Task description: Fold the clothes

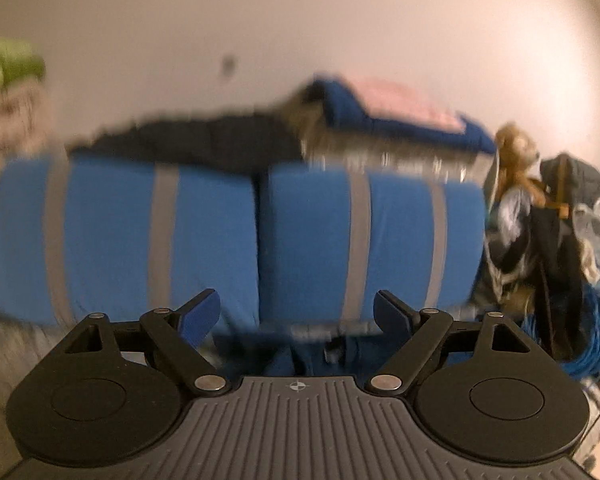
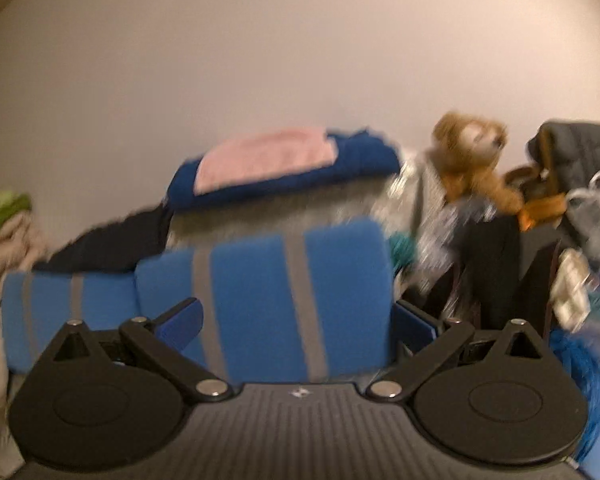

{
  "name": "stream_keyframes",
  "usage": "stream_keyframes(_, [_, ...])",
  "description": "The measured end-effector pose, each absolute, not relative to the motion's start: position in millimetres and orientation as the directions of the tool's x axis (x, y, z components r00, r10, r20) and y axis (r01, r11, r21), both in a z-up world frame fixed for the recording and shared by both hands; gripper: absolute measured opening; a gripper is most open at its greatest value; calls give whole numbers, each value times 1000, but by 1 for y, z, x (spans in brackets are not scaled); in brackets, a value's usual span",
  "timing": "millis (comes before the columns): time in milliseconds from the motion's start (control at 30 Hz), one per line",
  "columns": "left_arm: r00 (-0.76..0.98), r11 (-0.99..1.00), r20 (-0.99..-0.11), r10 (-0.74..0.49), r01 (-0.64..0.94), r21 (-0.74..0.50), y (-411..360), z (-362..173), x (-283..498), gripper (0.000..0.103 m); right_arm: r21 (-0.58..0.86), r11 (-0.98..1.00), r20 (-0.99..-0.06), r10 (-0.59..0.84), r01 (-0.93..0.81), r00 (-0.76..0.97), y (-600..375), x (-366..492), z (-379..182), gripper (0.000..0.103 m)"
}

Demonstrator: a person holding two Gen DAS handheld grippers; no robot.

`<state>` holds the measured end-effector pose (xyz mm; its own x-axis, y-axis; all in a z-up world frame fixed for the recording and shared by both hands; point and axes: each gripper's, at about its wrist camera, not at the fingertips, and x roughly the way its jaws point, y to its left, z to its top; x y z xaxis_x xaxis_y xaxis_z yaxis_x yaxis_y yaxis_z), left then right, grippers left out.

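Both views motion-blurred. Left gripper (image 1: 296,312): blue-tipped jaws spread wide, nothing between them, aimed at a folded blue garment with grey stripes (image 1: 204,236) lying in two side-by-side halves just ahead. Right gripper (image 2: 296,320): jaws likewise spread, the garment's right half (image 2: 268,300) sitting in the gap; contact with the pads cannot be told. What carries the garment is hidden. Behind it, a dark cloth (image 1: 188,144), then a navy folded piece topped by a pink cloth (image 2: 260,156). Brown teddy bear (image 2: 472,156) at right, beside a dark padded jacket (image 2: 580,148). Plain pale wall (image 2: 260,48) behind.
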<state>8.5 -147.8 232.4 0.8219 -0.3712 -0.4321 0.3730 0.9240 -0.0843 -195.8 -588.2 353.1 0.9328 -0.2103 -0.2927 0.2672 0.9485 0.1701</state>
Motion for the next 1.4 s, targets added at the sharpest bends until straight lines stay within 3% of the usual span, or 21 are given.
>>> stream_keyframes(267, [780,907,-521,-346,420,27,-178,144,49,84,106,985,-387,-83,134,918,-528,-181,269,103])
stream_keyframes(500, [751,918,-568,-338,395,-24,-187,90,95,83,85,995,-483,-5,52,876,-492,-161,217,103])
stream_keyframes(633, [727,924,-600,-334,377,-58,-195,71,122,62,97,995,-525,37,16,850,-479,-145,197,103])
stream_keyframes(767, [708,929,-619,-340,356,-104,-201,62,145,51,107,994,-554,53,8,831,-472,-127,184,103])
stream_keyframes(800, [695,926,-625,-354,356,-129,-201,60,150,39,112,994,-559,53,11,828,-471,-124,182,103])
stream_keyframes(833, [687,923,-628,-364,359,-142,-200,61,151,14,119,993,-561,53,17,826,-470,-121,181,103])
stream_keyframes(867, [683,920,-629,-370,362,-147,-199,63,149,7,127,992,-563,53,23,825,-470,-118,180,103])
stream_keyframes(1000, [683,913,-622,-383,382,-143,-193,75,139,7,141,989,-562,46,40,826,-466,-114,176,103])
stream_keyframes(1200, [750,840,-530,-395,529,123,-187,121,65,6,111,993,-557,29,39,830,-459,-122,174,103])
stream_keyframes(1300, [692,743,-595,-409,631,223,-187,115,33,6,127,990,-559,21,60,829,-455,-125,169,103])
stream_keyframes(1400, [586,658,-711,-388,716,231,-184,95,18,7,177,982,-564,44,69,825,-451,-124,161,103])
